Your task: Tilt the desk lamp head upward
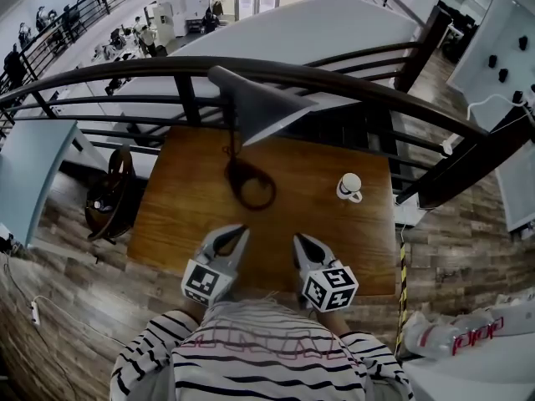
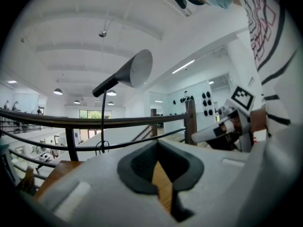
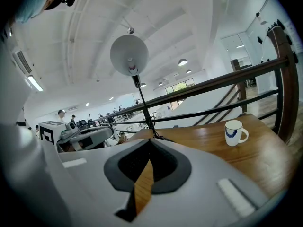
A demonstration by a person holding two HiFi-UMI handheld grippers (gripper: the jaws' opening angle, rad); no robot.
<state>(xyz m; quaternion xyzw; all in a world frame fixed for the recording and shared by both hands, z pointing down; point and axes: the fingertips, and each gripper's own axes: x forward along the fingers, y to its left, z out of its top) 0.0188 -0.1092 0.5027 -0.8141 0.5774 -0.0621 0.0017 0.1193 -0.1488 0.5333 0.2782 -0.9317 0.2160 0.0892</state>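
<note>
Black-striped white shirt, pale grey fingers

Your left gripper is at about 7 o'clock in the head view. Its tip points toward 1 o'clock, and its jaws are pressed together with nothing between them. Your right gripper is at 5 o'clock, tip toward 11 o'clock, jaws also closed and empty. The two are side by side, not touching. Your striped sleeves show at 6 o'clock.
</note>
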